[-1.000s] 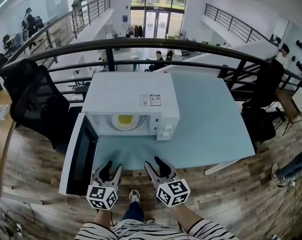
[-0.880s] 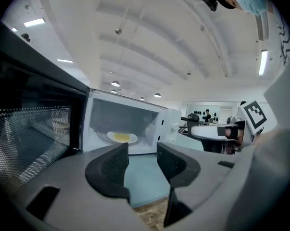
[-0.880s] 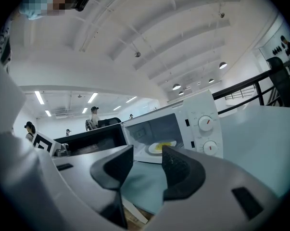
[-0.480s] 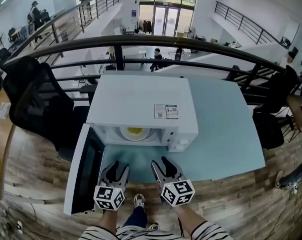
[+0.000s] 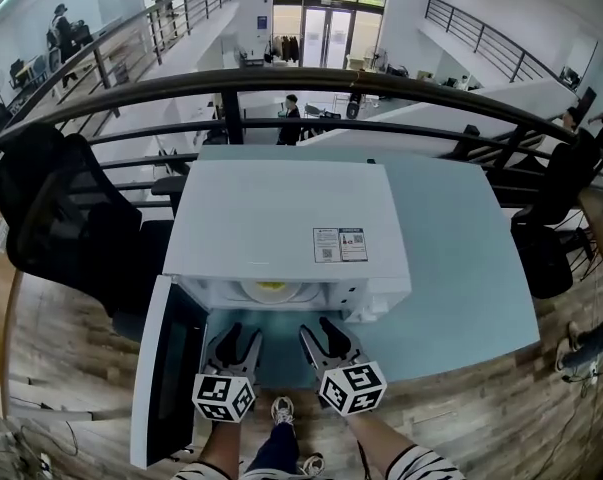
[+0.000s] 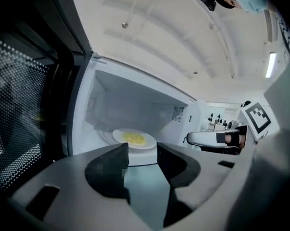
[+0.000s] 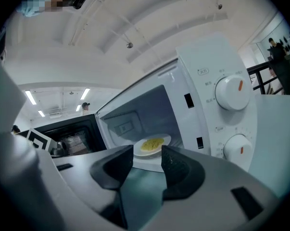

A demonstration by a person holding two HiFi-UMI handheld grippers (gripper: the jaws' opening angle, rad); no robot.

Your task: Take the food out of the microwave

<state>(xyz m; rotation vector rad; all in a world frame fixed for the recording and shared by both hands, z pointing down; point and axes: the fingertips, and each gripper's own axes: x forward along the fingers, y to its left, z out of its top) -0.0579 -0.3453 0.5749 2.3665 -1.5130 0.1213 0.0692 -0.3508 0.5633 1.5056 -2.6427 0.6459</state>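
food: white plate [image 6: 134, 139] with a flat heap of yellow food | place: inside the open microwave [image 5: 281, 218], straight ahead past both grippers' tips, not touching them | left gripper [image 5: 241, 336]: jaws wide apart, holding nothing | right gripper [image 5: 321, 330]: jaws apart, holding nothing

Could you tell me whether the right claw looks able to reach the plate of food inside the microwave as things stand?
Probably yes: the door stands swung open, the right claw is open and empty, nothing lies before the plate.
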